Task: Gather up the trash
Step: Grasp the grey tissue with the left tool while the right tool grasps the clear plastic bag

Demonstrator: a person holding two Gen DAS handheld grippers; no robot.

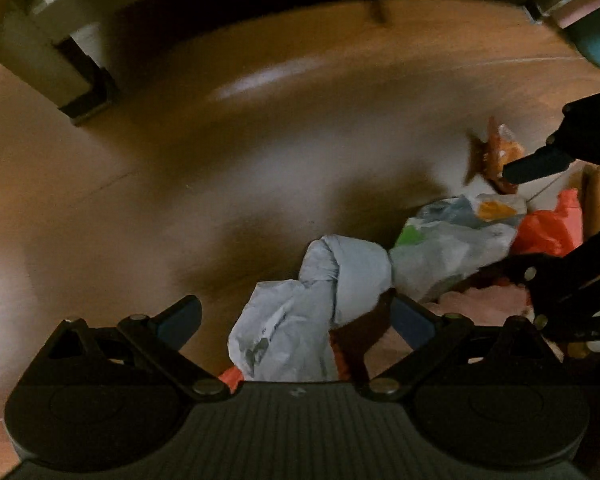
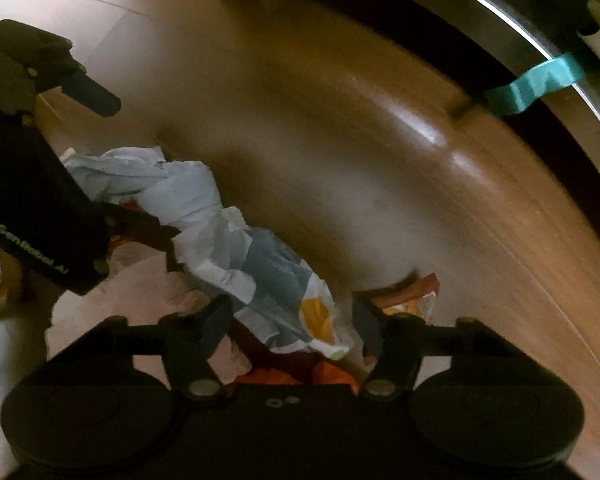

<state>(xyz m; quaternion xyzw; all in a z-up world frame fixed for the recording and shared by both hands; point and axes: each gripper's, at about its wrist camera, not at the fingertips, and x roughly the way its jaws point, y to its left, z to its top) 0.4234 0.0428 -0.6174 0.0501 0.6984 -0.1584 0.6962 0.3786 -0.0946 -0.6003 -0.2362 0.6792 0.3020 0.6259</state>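
Left wrist: knotted bag (image 1: 340,276) stretches rightward, tools (image 1: 296,320) open.

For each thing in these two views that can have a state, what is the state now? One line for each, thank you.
left gripper: open, fingers on both sides of the knotted bag.
right gripper: open, fingers on both sides of the bag's printed end.
white plastic bag: knotted, crumpled, stretched between the two grippers.
orange snack wrapper: crumpled, on the floor.
red plastic bag: crumpled, beside the white bag.
wooden floor: glossy, blurred.
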